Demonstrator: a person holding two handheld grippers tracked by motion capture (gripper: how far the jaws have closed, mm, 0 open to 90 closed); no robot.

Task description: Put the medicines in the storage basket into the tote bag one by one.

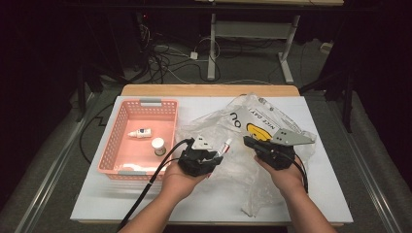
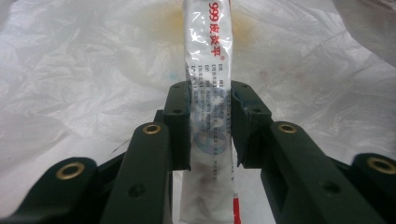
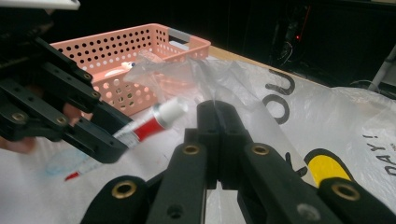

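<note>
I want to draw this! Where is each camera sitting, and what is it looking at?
High view: above the table, looking down; forearms, both hands, pink basket.
Left gripper view: on the left gripper, looking along its jaws clamping the tube.
Right gripper view: on the right gripper, jaws pinching the plastic bag.
Shared: tube and bag appear in all three.

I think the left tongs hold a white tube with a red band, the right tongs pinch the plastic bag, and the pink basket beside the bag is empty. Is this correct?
Not quite: the pink basket is not empty. The high view shows a small bottle and a small round jar in it. The rest holds: the left tongs grip the white tube, and the right tongs pinch the plastic bag.
</note>
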